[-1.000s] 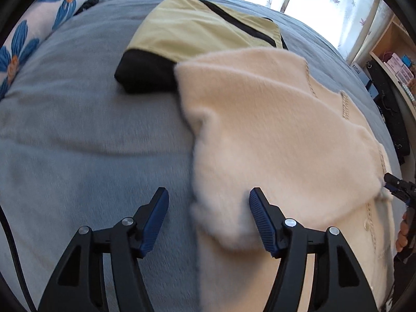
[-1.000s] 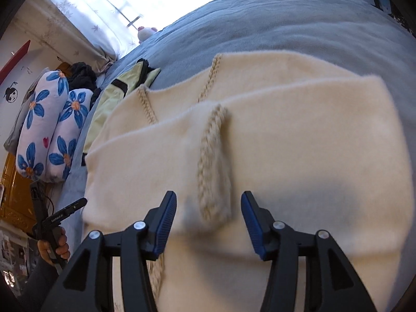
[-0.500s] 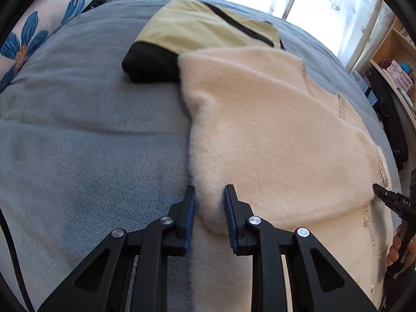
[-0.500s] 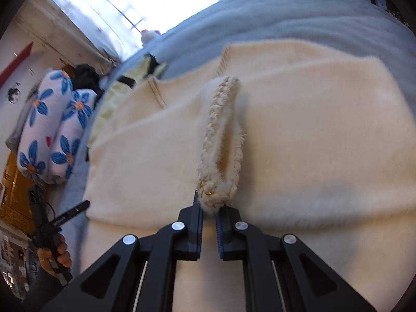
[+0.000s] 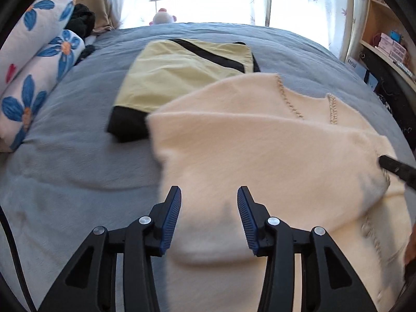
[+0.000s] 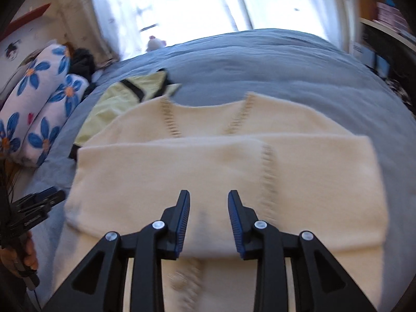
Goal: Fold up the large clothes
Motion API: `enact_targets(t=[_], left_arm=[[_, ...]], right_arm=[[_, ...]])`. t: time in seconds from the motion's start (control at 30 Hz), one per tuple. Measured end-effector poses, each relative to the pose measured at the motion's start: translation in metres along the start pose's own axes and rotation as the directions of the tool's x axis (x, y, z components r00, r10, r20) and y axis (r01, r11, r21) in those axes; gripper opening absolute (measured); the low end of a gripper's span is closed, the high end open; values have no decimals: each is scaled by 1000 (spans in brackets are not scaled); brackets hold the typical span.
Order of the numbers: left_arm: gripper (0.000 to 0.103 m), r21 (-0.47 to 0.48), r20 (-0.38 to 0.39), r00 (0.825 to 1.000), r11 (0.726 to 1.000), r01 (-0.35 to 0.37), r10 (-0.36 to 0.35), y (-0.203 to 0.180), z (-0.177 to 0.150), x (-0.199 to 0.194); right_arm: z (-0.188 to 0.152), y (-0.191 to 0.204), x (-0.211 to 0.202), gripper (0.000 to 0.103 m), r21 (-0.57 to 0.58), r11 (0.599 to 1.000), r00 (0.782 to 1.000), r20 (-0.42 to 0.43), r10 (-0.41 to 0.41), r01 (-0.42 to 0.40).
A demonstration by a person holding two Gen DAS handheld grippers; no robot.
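While both tongs (left (image 5: 209,215), right (image 6: 208,221)) gape empty, cream sweater (image 6: 223,171) edges lie folded.

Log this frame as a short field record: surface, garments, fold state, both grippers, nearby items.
surface: grey-blue blanket-covered bed
main garment: cream fuzzy knit cardigan with braided trim, lying flat on the bed
fold state: both sleeves laid across its front
other garment: folded yellow-green and black garment, behind the cardigan and partly under its edge
left gripper: open, holding nothing, over the cardigan's edge
right gripper: open, holding nothing, over the folded sleeves
nearby: white pillows with blue flowers; small plush toy by the window
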State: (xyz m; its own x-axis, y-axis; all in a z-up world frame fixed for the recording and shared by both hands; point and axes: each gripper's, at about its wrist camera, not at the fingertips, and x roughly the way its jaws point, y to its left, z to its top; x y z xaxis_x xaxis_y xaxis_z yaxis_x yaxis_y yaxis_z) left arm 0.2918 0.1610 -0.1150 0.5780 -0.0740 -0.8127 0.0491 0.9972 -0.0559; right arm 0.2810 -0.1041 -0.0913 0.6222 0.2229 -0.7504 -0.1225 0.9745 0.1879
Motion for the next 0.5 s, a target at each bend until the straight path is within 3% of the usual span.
enact_targets(t=[0.17,0.27,0.5], left_arm=[[43,-30,-12,999,998,53,-53,-28,26,37],[43,-28,-5,1000,999,30,-30,-39,37,58],[45,-46,46,999,999,-22,24,-6,50,81]], right_arm=[[15,46,59,30,-45,994,992,-80,99,-103],[22,55,80,30,-60,993,992,-79,102,-106],[33,-6,79,28,-23,1000,1000,-19,0,0]])
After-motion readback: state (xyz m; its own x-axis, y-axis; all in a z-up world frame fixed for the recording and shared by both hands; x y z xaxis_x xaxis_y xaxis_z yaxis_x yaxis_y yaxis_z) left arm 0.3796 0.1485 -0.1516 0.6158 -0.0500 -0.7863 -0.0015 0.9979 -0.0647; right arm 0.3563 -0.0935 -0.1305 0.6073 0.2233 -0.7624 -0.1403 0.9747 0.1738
